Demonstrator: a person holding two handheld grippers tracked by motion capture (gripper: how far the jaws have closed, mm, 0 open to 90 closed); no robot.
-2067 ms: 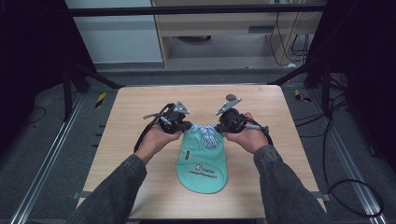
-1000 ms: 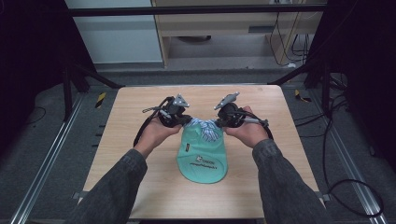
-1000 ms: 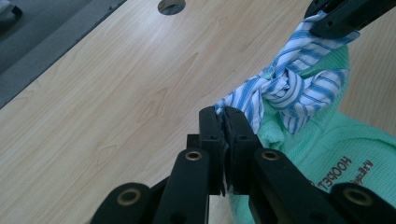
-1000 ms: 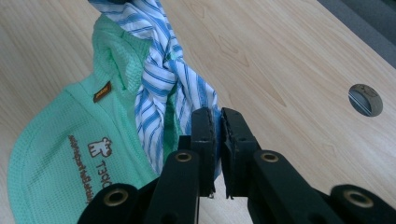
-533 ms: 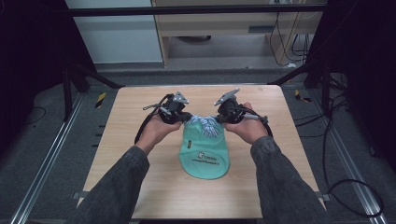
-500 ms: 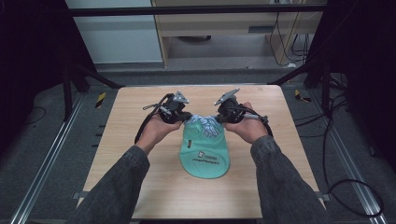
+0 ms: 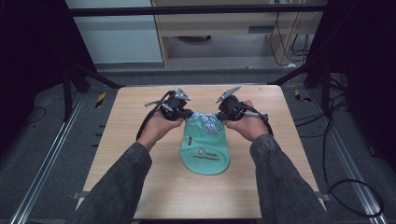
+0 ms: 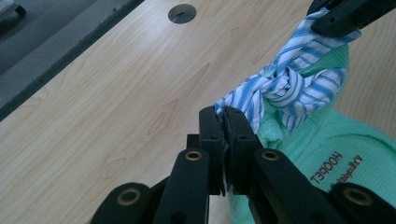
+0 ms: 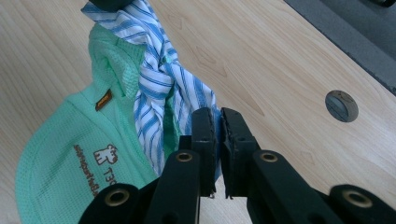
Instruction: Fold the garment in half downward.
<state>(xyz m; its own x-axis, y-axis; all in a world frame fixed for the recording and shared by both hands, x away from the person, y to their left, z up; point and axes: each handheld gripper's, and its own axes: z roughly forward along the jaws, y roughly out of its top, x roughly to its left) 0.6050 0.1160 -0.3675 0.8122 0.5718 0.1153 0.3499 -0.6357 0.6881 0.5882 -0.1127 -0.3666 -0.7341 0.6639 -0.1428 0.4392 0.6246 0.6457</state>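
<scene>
Lay mid-table (image 7: 140, 186): a green cap (image 7: 205, 151), flat on the wood, printed end toward the person. Tied at its far end, a blue-striped white cloth (image 7: 208, 122), knotted between the two tools. Left gripper (image 8: 223, 122) clamped on one tail of that cloth, right gripper (image 9: 216, 122) pinched on the other, both just beyond the cap.

Lab, black frame rig (image 7: 322, 60), loose cables (image 7: 345, 186), wood table (image 7: 130, 121)
</scene>
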